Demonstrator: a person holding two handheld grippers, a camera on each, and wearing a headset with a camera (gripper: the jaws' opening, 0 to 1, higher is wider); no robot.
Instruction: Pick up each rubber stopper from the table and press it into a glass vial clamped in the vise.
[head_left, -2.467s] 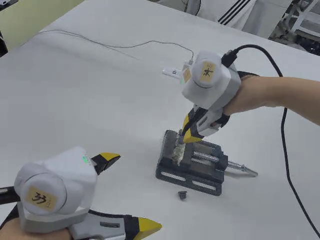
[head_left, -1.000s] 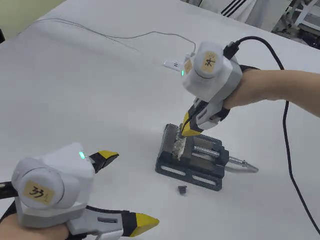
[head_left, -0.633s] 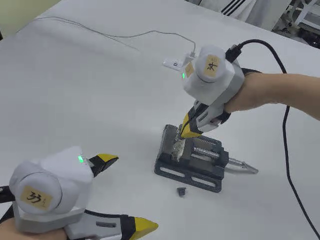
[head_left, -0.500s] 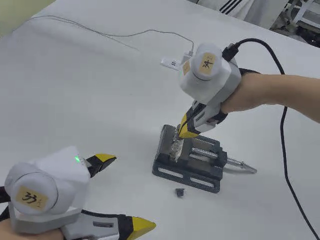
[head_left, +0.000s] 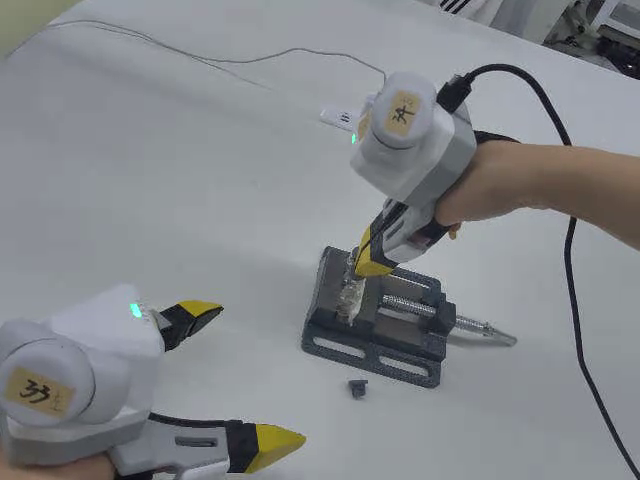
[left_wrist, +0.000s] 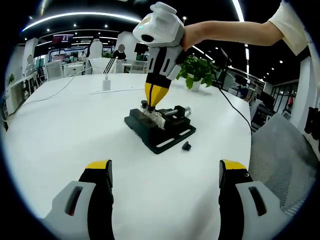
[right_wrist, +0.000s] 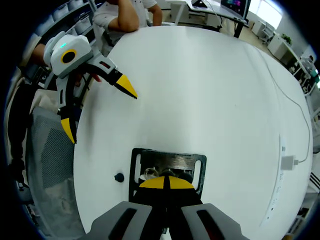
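Stopper (head_left: 358, 387) still beside vise (head_left: 375, 342), right tool (head_left: 367, 268) still over vial (head_left: 350, 297)

Wide white table (head_left: 150, 180) under long ceiling light strips (left_wrist: 75, 15). A potted plant (left_wrist: 199, 74) stands at the far end, and 1 grey mesh chair (left_wrist: 282, 160) is alongside.

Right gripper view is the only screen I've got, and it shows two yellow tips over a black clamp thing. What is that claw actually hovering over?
Observer: In the left gripper view, seen from the side, the right claw points down with its tips shut, right at the clear glass vials clamped in the vise.
Visitor: Does that vise have a handle somewhere?
Observer: Yes. In the head view a screw handle sticks out of one end of the vise, lying low over the table.
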